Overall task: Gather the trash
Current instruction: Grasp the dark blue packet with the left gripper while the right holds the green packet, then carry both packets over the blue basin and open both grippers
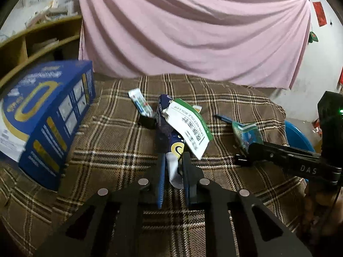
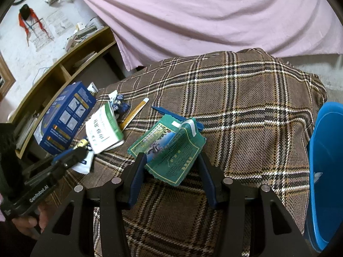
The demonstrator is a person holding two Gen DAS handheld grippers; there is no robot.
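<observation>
Plaid brown cloth (image 1: 120, 150) underneath, we're pinching a crumpled blue-and-white wrapper (image 1: 174, 169) with our left gripper (image 1: 173, 160), our right gripper (image 2: 169, 160) clasping a green printed pouch (image 2: 171, 150).

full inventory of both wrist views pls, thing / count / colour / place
plaid blanket: 1, brown check, covers the surface under everything
blue box: 1, blue and gold, left edge of the blanket
white-and-green packet: 1, beside the blue box
navy wrapper: 1, navy and white, between the left gripper's pads
green pouch: 1, green, between the right gripper's fingers
yellow sachet: 1, mid-blanket
small tube: 1, white, behind the wrapper
blue bin: 1, right of the blanket
pink curtain: 1, behind
wooden shelf: 1, left
left gripper: shut on the wrapper
right gripper: around the pouch
</observation>
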